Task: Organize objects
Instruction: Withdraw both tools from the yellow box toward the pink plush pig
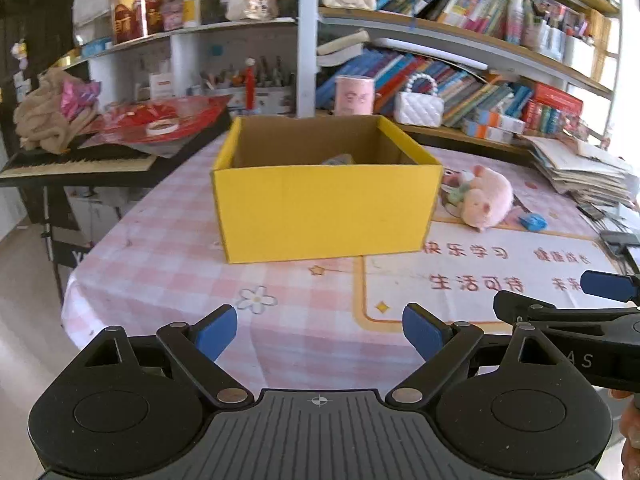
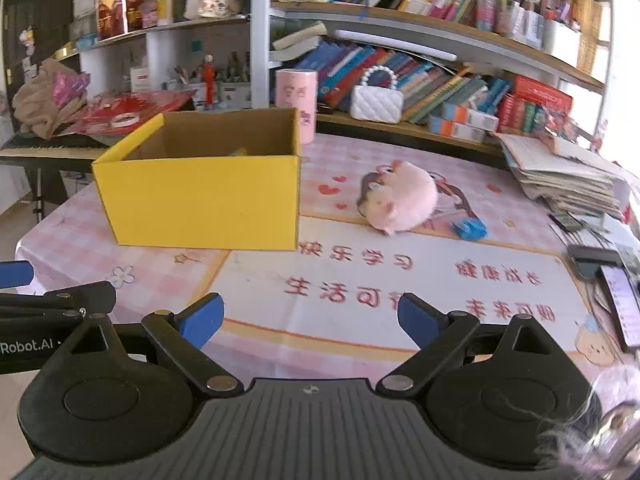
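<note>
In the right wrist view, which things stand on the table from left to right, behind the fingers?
Yellow box → pink plush toy → small blue object → stack of papers.

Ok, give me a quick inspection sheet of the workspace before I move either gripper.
Surface: pink checked tablecloth with a printed mat.
Job's things: yellow box open-topped, something barely visible inside; pink plush toy lying right of it; small blue object beside the plush.
Clutter: paper stack, phone.
Grippers: left gripper and right gripper both open, empty.
Cables: nothing seen.
Surroundings: bookshelves, keyboard.
</note>
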`<state>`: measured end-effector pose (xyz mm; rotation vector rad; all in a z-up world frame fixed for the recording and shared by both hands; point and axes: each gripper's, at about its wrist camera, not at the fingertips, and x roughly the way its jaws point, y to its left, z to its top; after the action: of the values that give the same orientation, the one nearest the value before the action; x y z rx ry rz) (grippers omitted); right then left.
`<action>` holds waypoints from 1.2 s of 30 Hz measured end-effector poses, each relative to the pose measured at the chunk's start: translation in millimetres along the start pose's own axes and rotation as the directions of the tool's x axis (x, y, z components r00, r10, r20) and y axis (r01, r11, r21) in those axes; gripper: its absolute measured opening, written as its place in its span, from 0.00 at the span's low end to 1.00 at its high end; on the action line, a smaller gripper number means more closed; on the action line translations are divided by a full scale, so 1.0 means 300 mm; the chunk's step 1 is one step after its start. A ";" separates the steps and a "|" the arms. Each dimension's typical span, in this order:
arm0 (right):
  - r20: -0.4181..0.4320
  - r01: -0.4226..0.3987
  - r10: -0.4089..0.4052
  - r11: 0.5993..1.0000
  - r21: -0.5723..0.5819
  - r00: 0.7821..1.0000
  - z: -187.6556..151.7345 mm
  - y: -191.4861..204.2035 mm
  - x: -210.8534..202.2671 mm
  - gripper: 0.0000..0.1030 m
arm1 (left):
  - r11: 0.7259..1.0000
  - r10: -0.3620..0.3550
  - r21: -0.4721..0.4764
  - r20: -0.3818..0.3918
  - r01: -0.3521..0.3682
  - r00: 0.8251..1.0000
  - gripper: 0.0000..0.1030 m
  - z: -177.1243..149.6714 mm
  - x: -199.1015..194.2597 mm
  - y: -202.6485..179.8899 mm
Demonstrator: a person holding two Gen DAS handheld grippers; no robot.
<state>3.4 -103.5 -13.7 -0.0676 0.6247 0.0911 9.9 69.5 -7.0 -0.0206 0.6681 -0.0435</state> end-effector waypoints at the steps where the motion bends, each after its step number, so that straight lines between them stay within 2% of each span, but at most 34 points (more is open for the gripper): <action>1: -0.002 0.008 -0.008 1.000 0.006 1.000 -0.005 -0.008 -0.006 0.92 | 1.000 -0.009 0.005 -0.002 0.009 1.000 0.89 -0.001 0.001 -0.007; 14: -0.025 0.105 -0.104 0.992 0.066 0.994 -0.052 -0.124 -0.047 0.92 | 0.993 -0.099 0.056 -0.027 0.101 0.995 0.89 -0.003 0.031 -0.117; 22: -0.054 0.153 -0.149 0.985 0.085 0.987 -0.060 -0.231 -0.028 0.92 | 0.986 -0.146 0.067 -0.061 0.150 0.987 0.89 0.017 0.098 -0.230; 26: -0.081 0.177 -0.169 0.979 0.100 0.982 -0.063 -0.305 -0.003 0.92 | 0.981 -0.169 0.083 -0.084 0.176 0.982 0.89 0.028 0.140 -0.302; 36: -0.128 0.192 -0.178 0.976 0.104 0.976 -0.026 -0.463 0.102 0.92 | 0.979 -0.174 0.084 -0.115 0.184 0.978 0.89 0.081 0.260 -0.444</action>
<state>38.1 -240.2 -33.1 -0.0192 0.7380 -0.1307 81.6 -67.0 -31.9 0.0123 0.7696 -0.2509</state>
